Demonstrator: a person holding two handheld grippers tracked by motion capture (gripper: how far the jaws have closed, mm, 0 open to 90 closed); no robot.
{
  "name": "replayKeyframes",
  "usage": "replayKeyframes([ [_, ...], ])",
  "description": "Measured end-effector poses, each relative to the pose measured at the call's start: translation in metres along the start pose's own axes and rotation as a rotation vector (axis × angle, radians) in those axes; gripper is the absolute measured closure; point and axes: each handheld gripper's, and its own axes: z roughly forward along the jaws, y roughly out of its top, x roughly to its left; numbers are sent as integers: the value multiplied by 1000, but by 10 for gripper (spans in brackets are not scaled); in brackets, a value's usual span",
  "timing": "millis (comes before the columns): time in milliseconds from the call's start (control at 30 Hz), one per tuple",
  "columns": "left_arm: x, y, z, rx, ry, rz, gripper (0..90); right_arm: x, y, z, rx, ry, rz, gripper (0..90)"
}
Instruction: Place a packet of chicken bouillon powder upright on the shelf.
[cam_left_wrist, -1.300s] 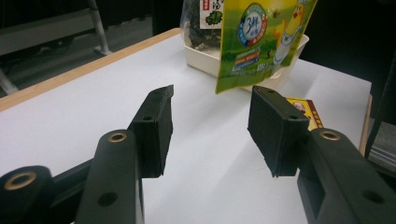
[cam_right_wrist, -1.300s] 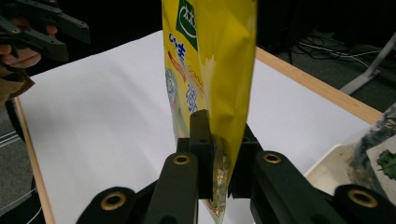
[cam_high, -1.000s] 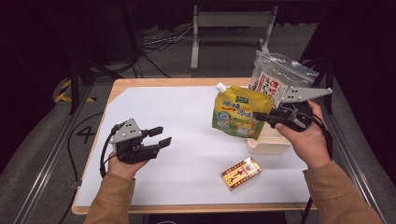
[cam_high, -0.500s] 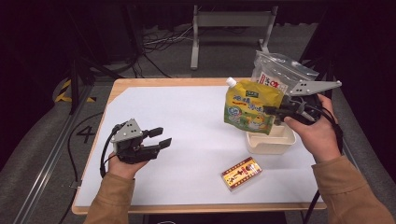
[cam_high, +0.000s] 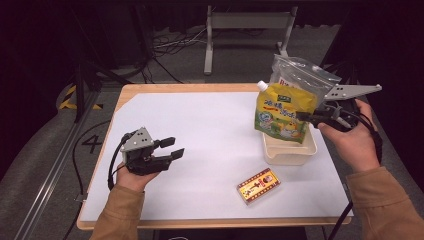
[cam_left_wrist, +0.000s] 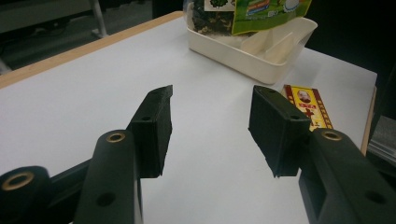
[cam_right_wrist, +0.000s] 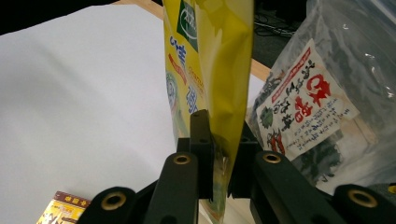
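A yellow-green spouted pouch (cam_high: 282, 112) hangs upright over the cream tray (cam_high: 290, 156), and my right gripper (cam_high: 306, 116) is shut on its right edge. In the right gripper view the jaws pinch the pouch (cam_right_wrist: 210, 79) between them, with a clear bag of dark contents (cam_right_wrist: 322, 102) right behind it. That clear bag (cam_high: 300, 75) stands at the tray's far end. My left gripper (cam_high: 172, 147) rests low over the white sheet at the left, open and holding nothing. In its own view the left gripper (cam_left_wrist: 210, 126) faces the tray (cam_left_wrist: 252, 51) and a red-yellow box (cam_left_wrist: 310, 107).
The small red-yellow box (cam_high: 258, 186) lies flat on the white sheet near the front edge, in front of the tray. The wooden table edge (cam_high: 200, 88) runs along the back. A metal stand (cam_high: 245, 20) sits on the floor beyond.
My right gripper has carried the pouch to the right, from beside the tray's left to above the tray. The left gripper has stayed put.
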Motion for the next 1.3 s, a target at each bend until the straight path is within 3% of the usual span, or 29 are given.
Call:
replayKeyframes([
  [733, 2, 0, 5, 17, -24, -13, 482, -12, -11, -8, 74, -10, -30, 841],
  [1300, 3, -2, 7, 31, -27, -26, 464, -21, -20, 9, 98, -4, -26, 844],
])
